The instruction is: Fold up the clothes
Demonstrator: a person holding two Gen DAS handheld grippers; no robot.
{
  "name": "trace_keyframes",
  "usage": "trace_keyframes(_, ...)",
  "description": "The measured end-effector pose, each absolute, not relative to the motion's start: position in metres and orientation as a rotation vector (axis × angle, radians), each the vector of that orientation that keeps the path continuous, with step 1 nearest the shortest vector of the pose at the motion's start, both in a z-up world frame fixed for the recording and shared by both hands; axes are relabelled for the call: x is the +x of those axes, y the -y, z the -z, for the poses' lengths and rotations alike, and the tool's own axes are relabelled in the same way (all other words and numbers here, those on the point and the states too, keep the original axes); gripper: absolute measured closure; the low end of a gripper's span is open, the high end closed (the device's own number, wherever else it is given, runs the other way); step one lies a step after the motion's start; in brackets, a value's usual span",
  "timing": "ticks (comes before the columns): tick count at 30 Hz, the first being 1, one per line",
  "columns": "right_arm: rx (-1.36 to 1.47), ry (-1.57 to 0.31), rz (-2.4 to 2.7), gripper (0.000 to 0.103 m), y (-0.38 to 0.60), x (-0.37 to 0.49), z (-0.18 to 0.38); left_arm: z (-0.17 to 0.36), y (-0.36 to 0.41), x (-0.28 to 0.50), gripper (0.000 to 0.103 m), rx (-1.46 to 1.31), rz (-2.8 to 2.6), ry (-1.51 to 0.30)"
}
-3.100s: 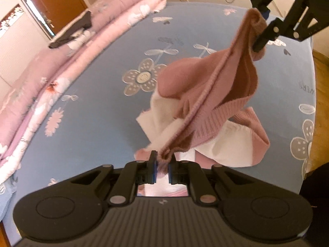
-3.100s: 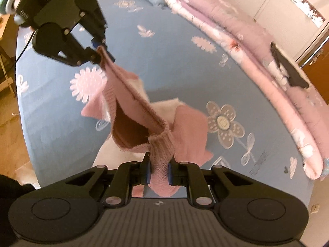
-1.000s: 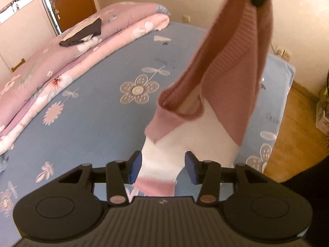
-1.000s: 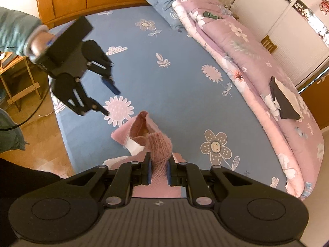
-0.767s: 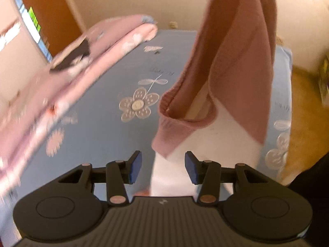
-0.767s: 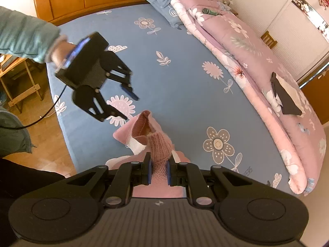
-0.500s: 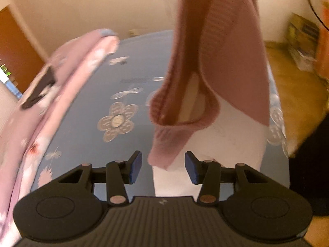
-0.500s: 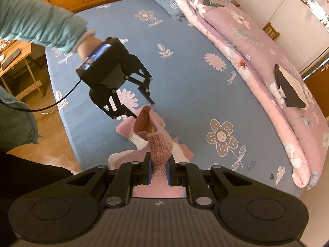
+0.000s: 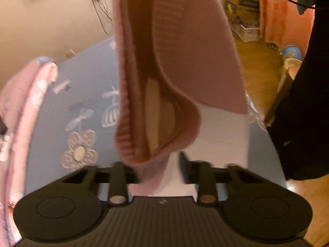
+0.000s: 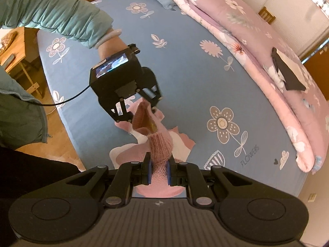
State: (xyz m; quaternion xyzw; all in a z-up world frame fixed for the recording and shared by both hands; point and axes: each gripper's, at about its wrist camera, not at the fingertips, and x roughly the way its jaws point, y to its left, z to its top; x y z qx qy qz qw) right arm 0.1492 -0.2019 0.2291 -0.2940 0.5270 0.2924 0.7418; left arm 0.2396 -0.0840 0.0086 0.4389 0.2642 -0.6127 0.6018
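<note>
my right gripper [image 10: 158,171] is clamped on a ribbed pink cuff of the sweater [image 10: 159,144]; the knit fills the gap between both blue pads. the sweater hangs down from that grip toward the bed [image 10: 185,78], near the bed's edge on my side. whether its lower part touches the sheet i cannot tell.

my left gripper [image 10: 141,108] sits at a second opening of the sweater, below the right one, one finger on each side of the pink rim. in the left wrist view the left gripper [image 9: 160,169] has its jaws spread apart, with the rim of the opening hanging down between them; the left pad is hidden behind the knit. no clamping on the fabric is visible. the view is motion-blurred.

sweater [image 9: 174,61]: ribbed pink knit on the upper part and cuffs, a white panel below, a pink band at the lowest edge. the opening nearest the left gripper gapes as an oval, showing darker pink inside and a pale lining. fabric is bunched and twisted, not laid flat.

bed: blue sheet with flower prints. a pink floral quilt [image 10: 257,47] lies folded along the far edge, with a dark cloth [image 10: 287,76] on top of it. my left hand [image 10: 112,46] shows a teal sleeve [image 10: 51,10] and a pale bangle at the wrist.
</note>
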Motion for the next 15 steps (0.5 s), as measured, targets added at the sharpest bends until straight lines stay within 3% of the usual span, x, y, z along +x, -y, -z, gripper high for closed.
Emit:
trace_keyframes(3,-0.630,-1.166,-0.631,0.087,0.209,0.151,-0.225,-0.006,0.089,0.246,0.097,0.980,1.424,-0.670)
trace_keyframes(15,-0.609,-1.157,-0.627,0.087,0.231,0.151,-0.222,-0.044,0.078,0.252,0.098,0.817,1.250,-0.797)
